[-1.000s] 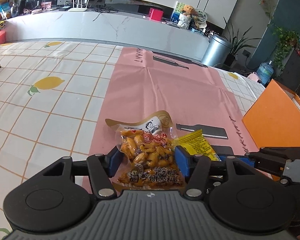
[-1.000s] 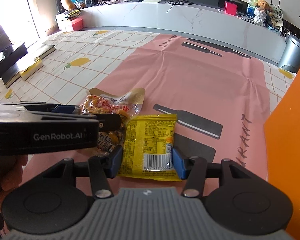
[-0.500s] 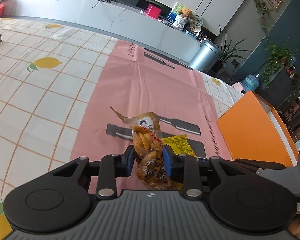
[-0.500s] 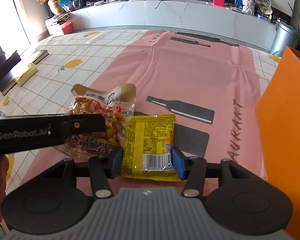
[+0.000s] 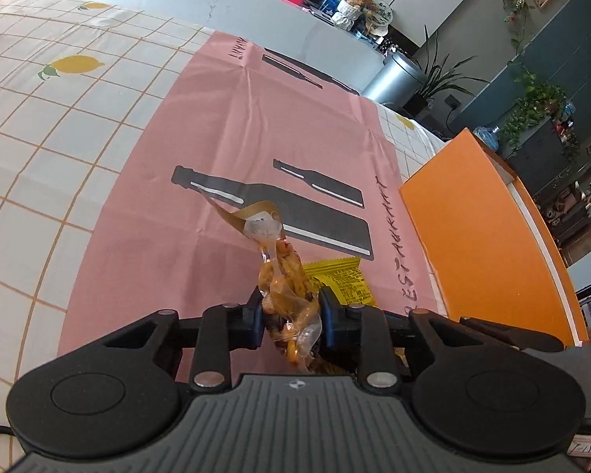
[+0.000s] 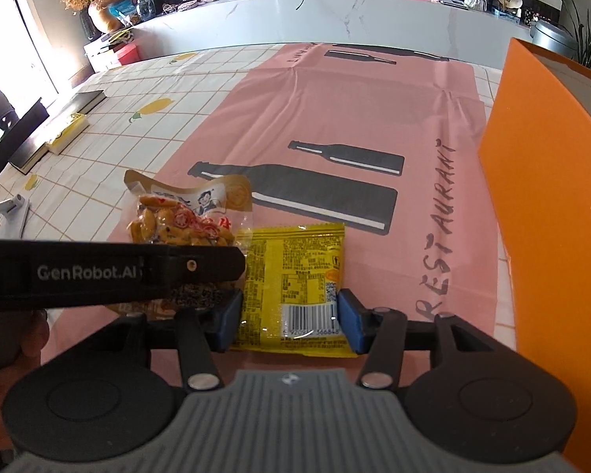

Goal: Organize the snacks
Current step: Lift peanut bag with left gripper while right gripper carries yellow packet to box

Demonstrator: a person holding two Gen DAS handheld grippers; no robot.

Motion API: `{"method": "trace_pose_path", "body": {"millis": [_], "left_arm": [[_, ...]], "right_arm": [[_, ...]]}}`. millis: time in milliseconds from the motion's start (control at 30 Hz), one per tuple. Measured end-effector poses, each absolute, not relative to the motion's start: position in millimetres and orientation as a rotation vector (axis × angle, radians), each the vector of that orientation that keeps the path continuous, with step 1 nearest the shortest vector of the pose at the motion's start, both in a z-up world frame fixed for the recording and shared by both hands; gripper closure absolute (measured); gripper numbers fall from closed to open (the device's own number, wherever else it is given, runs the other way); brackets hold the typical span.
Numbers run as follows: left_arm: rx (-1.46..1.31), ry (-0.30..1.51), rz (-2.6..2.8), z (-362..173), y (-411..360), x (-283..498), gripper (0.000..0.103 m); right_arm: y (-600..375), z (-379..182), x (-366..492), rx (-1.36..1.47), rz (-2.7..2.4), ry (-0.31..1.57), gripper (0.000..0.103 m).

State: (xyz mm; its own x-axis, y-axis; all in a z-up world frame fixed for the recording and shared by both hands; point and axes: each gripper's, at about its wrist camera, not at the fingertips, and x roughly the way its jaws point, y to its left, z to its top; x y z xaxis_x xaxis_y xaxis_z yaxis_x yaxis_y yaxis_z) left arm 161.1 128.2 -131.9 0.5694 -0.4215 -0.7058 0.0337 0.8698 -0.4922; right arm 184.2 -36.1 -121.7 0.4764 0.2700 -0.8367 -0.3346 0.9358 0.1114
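Note:
A clear bag of orange peanuts (image 5: 283, 272) with a tan header hangs crumpled between the blue pads of my left gripper (image 5: 289, 311). Its jaws are closing and the pads press on the bag. From the right wrist view the same bag (image 6: 181, 220) shows above the left gripper's black finger (image 6: 138, 272). A yellow snack packet (image 6: 295, 276) with a barcode sits between the pads of my right gripper (image 6: 289, 319), which touch both of its side edges. In the left wrist view the packet (image 5: 342, 276) peeks out just right of the peanut bag.
A tall orange box (image 6: 551, 197) stands close on the right, over the pink bottle-print mat (image 5: 216, 138). A lemon-check tablecloth (image 5: 59, 118) spreads left, with books (image 6: 59, 134) at its far edge. A person's hand (image 6: 4, 339) grips the left gripper.
The left jaws closed on the peanut bag, which now stands squeezed and raised on edge. Both grippers shifted toward the orange box with their packets; the box looks larger and nearer.

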Motion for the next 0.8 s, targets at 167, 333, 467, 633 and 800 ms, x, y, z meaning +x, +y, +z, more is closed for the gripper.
{"method": "trace_pose_path", "body": {"millis": [167,333,467,633,800], "left_arm": [[-0.457,0.935,-0.233,-124.5,129.9,151.6,0.073],[-0.394,0.947,-0.212,-108.6,119.8,144.0,0.073],[-0.346,0.933,-0.214,-89.0,108.1,136.2,0.073],[-0.308,0.891,-0.252,-60.6,89.2,124.5,0.073],[-0.259,0.844,-0.304,-29.9,61.7,114.5,0.073]], "right_arm": [[-40.4,-120.5,176.0,-0.062,0.339,1.003,0.053],[-54.3,-103.5,166.5,0.000,0.330,0.966,0.053],[-65.8,-81.4,155.7,0.024,0.311,0.927,0.053],[-83.0,-49.0,133.1,0.055,0.307,0.853,0.053],[-109.3,-20.6,111.0,0.067,0.287,0.787,0.053]]}}
